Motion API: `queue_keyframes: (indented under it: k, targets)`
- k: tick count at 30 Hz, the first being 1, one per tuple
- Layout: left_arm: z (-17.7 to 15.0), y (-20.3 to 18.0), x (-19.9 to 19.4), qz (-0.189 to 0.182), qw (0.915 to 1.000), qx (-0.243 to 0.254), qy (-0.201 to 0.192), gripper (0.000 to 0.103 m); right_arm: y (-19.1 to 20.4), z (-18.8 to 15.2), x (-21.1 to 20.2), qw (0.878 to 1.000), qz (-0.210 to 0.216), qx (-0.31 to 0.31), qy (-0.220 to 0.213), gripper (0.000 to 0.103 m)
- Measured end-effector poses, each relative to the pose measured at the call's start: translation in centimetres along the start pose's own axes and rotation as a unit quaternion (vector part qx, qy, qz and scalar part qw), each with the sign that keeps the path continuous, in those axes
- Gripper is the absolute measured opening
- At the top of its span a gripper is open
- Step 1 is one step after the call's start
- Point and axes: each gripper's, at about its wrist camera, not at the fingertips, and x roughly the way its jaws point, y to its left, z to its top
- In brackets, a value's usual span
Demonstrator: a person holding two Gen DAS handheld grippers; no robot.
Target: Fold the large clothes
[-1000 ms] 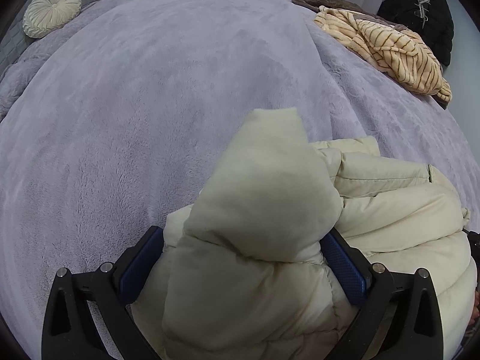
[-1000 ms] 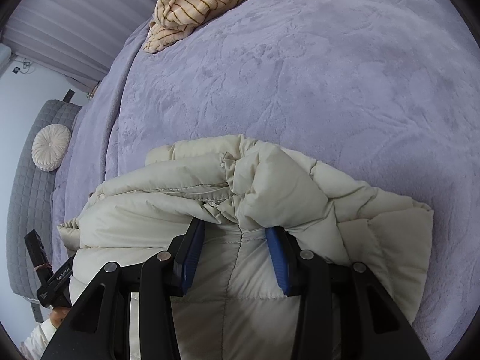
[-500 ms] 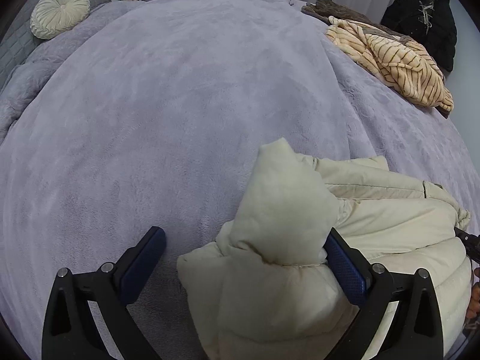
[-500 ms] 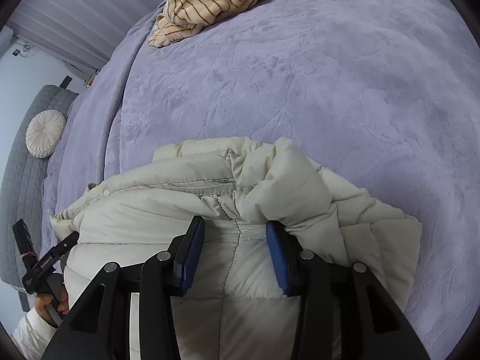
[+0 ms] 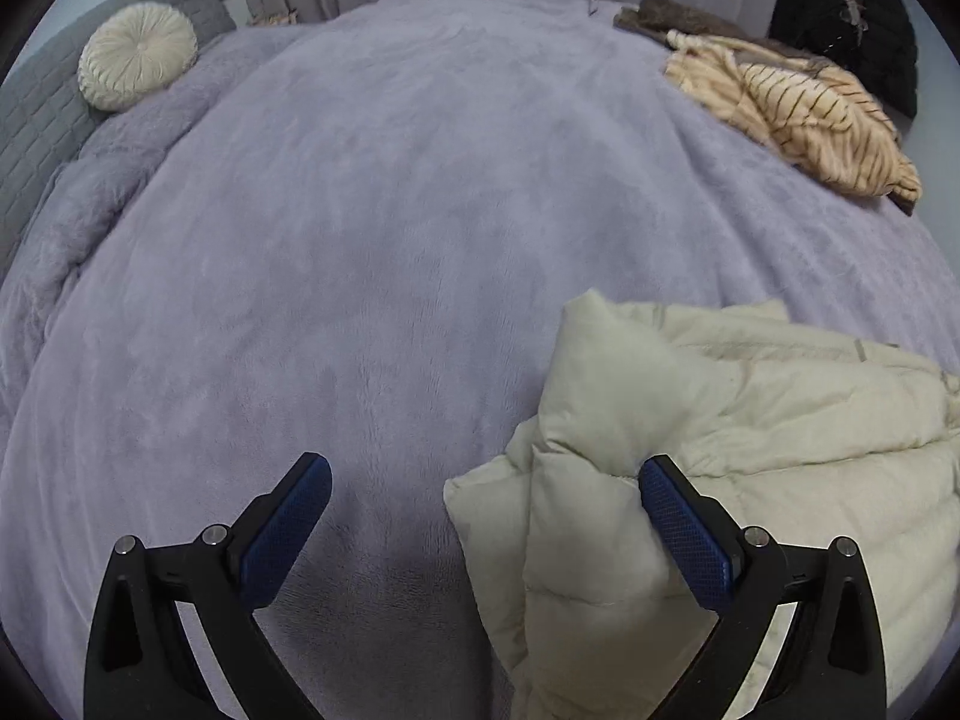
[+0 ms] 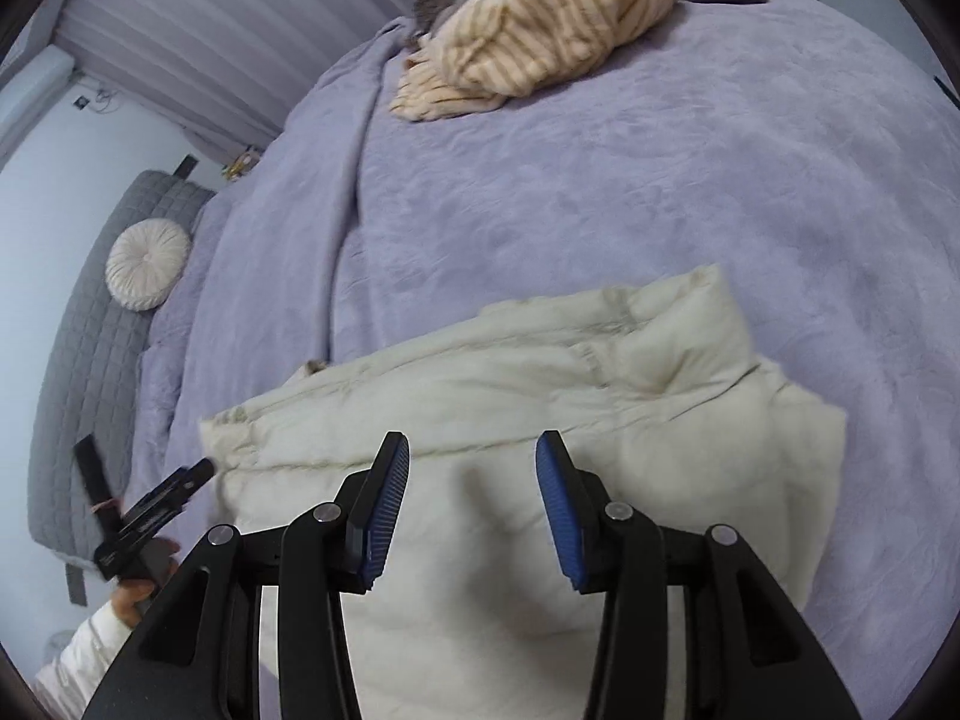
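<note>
From my feeds I can read nothing. The only lettering is a small white mark on the body of the left gripper [image 6: 157, 507], seen in my right wrist view, and it is too small and blurred to make out.
</note>
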Motion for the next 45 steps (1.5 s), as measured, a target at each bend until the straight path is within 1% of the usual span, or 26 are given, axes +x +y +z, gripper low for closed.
queue_keyframes:
  k: [2, 3, 4, 5, 8, 11, 15, 21, 25, 28, 32, 34, 35, 37, 38, 40, 42, 44, 45]
  targets:
    - [-0.6, 0.5, 1.7, -0.01, 0.9993, -0.031, 0.02, 0.103, 1.8, -1.5, 1.7, 0.999, -0.006, -0.025, 0.028, 0.048]
    - [-0.8, 0.6, 2.1, -0.014, 0.9989, -0.038, 0.022, 0.103, 2.3, -2.3, 3.0, 0.998, -0.019, -0.036, 0.043, 0.048]
    - [-1.0, 0.4, 2.2, -0.01, 0.9991, -0.035, 0.02, 0.103, 2.4, -3.0, 4.4, 0.997, -0.039, -0.043, 0.057, 0.047]
    - [-1.0, 0.1, 2.3, -0.004, 0.9995, -0.026, 0.017, 0.103, 2.1, -3.5, 5.6, 0.996, -0.048, -0.044, 0.066, 0.047]
    - [-1.0, -0.6, 2.4, 0.005, 0.9999, -0.003, 0.013, 0.103, 1.0, -4.3, 7.3, 0.997, -0.042, -0.029, 0.064, 0.047]
    - [-1.1, -0.6, 2.5, -0.001, 0.9998, -0.007, 0.017, 0.103, 0.7, -4.3, 7.7, 0.997, -0.041, -0.026, 0.066, 0.047]
    - [-1.2, -0.5, 2.4, 0.002, 0.9998, -0.007, 0.016, 0.103, 0.6, -4.0, 7.7, 0.996, -0.04, -0.027, 0.072, 0.047]
    - [-0.9, -0.7, 2.6, -0.001, 0.9998, -0.009, 0.018, 0.103, 0.6, -4.3, 7.7, 0.997, -0.041, -0.026, 0.067, 0.047]
    - [-0.8, -0.5, 2.1, 0.0, 0.9997, -0.013, 0.02, 0.103, 0.6, -4.3, 7.6, 0.997, -0.04, -0.019, 0.069, 0.047]
    - [-0.8, -0.3, 1.3, 0.003, 0.9997, -0.016, 0.02, 0.103, 1.3, -4.3, 7.3, 0.996, -0.049, -0.024, 0.069, 0.048]
    - [-0.9, -0.2, 0.0, 0.0, 0.9996, -0.013, 0.024, 0.103, 2.4, -4.1, 5.9, 0.996, -0.061, -0.024, 0.062, 0.057]
    - [-1.0, 0.0, -0.8, -0.003, 0.9996, -0.015, 0.024, 0.103, 3.1, -3.9, 4.8, 0.996, -0.064, -0.024, 0.054, 0.06]
    - [-1.1, 0.1, -1.3, -0.005, 0.9996, -0.016, 0.021, 0.103, 3.5, -3.9, 4.1, 0.996, -0.064, -0.025, 0.049, 0.06]
    - [-1.3, 0.4, -2.3, -0.01, 0.9998, -0.015, 0.008, 0.103, 4.4, -3.9, 2.8, 0.997, -0.062, -0.026, 0.041, 0.068]
    - [-1.4, 0.5, -2.9, -0.016, 0.9998, -0.014, -0.001, 0.103, 4.9, -4.0, 2.3, 0.997, -0.064, -0.029, 0.038, 0.074]
    - [-1.7, 0.9, -3.9, -0.029, 0.9994, -0.015, -0.012, 0.103, 5.7, -4.2, 1.3, 0.997, -0.064, -0.034, 0.034, 0.076]
    - [-2.0, 1.5, -4.6, -0.043, 0.9989, -0.019, -0.008, 0.103, 6.5, -4.5, 0.6, 0.997, -0.063, -0.037, 0.035, 0.083]
    - [-2.4, 2.0, -5.0, -0.062, 0.9977, -0.024, -0.004, 0.103, 7.2, -5.0, 0.2, 0.996, -0.068, -0.039, 0.032, 0.084]
    - [-2.5, 2.2, -5.2, -0.071, 0.9971, -0.025, -0.002, 0.103, 7.5, -5.4, 0.1, 0.996, -0.075, -0.042, 0.033, 0.09]
